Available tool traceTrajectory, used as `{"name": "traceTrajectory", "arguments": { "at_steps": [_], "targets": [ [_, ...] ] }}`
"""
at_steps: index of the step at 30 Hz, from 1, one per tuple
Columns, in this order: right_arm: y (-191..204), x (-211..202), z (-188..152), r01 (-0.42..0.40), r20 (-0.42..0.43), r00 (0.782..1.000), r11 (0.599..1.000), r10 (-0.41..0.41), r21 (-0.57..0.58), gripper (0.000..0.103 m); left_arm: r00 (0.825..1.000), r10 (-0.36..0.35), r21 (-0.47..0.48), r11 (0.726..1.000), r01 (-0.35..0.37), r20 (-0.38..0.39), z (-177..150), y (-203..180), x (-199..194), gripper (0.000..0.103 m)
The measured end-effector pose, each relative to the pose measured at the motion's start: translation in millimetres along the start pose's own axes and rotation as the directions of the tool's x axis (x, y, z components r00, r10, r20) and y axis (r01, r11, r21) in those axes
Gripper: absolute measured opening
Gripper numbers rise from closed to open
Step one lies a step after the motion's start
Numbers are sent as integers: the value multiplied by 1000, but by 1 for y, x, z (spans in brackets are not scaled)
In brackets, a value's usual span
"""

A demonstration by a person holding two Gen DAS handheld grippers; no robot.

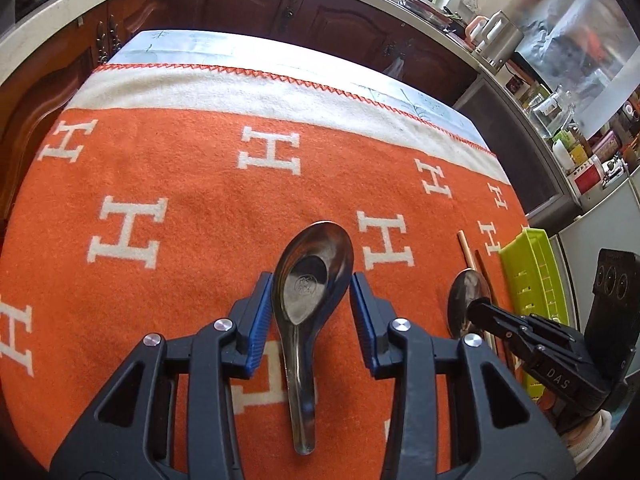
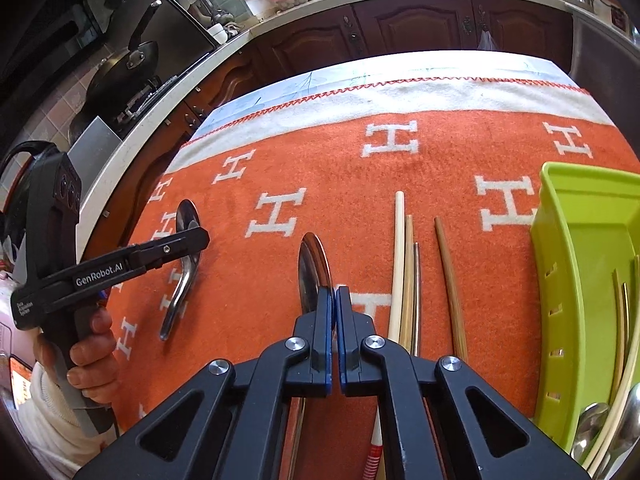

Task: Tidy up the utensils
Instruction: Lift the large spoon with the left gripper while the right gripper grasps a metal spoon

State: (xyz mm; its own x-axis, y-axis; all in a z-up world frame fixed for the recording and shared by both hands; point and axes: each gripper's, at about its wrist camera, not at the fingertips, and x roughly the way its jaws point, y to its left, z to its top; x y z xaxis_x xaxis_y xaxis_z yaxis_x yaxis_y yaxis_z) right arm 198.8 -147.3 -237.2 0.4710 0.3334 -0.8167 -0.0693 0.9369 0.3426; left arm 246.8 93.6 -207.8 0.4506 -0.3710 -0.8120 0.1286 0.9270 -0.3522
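I am holding the left gripper [image 1: 312,304] half open over a steel soup spoon [image 1: 310,276] lying bowl-up on the orange blanket [image 1: 180,184]; the blue pads [image 1: 259,312] are flanking its bowl without visibly pressing, so I judge it positioned for a grasp, not yet gripped. Further right, my right gripper [image 2: 333,300] is pinching the edge of a second steel spoon [image 2: 314,270], jaws drawn fully together on it, presumably for transfer. Beside it, loose chopsticks [image 2: 404,264] are lying parallel on the blanket, awaiting collection. At far right, the green plastic tray [image 2: 560,248] is already holding chopsticks and spoons.
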Motion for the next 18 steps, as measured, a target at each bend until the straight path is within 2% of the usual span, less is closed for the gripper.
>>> {"name": "traceTrajectory", "arguments": {
  "at_steps": [6, 7, 8, 10, 13, 18],
  "targets": [
    [-5, -19, -8, -56, 38, 998, 998, 54, 40, 2, 999, -21, 11, 1000, 22, -29, -15, -15, -12, 33],
    [-6, -24, -10, -65, 49, 997, 997, 62, 44, 2, 999, -26, 19, 999, 26, -31, -19, -21, -16, 16],
    [-6, -29, -12, -72, 59, 996, 996, 70, 44, 2, 999, -30, 26, 999, 31, -32, -22, -24, -20, 4],
    [-6, -42, -17, -88, 84, 993, 995, 84, 45, 2, 995, -77, 18, 997, 79, -69, -30, -34, -23, 1],
    [-5, -63, -26, -105, 116, 988, 994, 100, 41, 2, 996, -66, 52, 996, 70, -63, -41, -52, -32, 1],
    [-6, -102, -43, -108, 160, 982, 993, 99, 47, 2, 993, -94, 82, 992, 100, -71, -53, -84, -49, 1]
  ]
}}
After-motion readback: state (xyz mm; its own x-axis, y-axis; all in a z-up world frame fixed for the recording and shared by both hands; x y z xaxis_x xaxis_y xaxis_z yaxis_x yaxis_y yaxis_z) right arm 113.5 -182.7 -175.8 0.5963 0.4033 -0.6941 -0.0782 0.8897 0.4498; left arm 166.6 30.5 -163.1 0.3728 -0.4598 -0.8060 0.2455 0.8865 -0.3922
